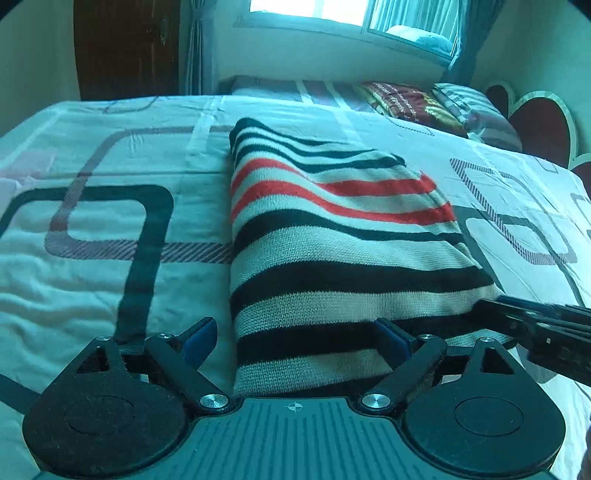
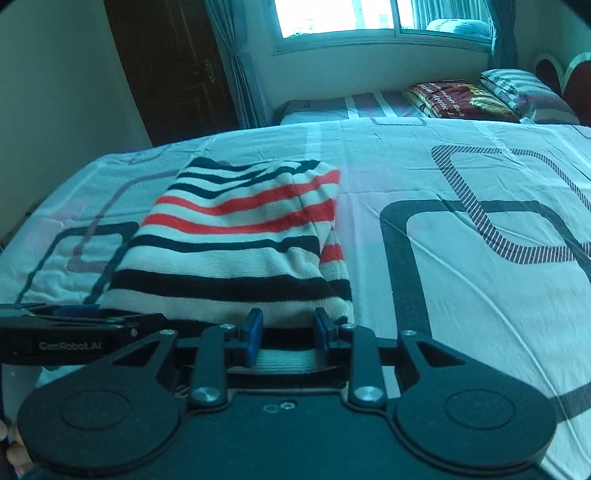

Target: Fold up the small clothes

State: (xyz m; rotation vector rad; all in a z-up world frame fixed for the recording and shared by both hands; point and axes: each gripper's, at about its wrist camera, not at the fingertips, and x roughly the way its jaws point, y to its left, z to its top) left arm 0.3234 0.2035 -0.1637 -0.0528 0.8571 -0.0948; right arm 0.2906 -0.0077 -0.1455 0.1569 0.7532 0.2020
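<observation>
A striped knit garment, cream with black and red bands, lies folded on the bed; it also shows in the right wrist view. My left gripper is open, its blue-padded fingers spread across the garment's near left edge. My right gripper is partly open at the garment's near right corner, cloth lying between and under its fingers. The right gripper also shows in the left wrist view, and the left gripper in the right wrist view.
The bed sheet is white with dark rounded-square patterns. Pillows and a dark red printed blanket lie at the far end by the heart-shaped headboard. A window, curtains and a dark wooden door stand behind.
</observation>
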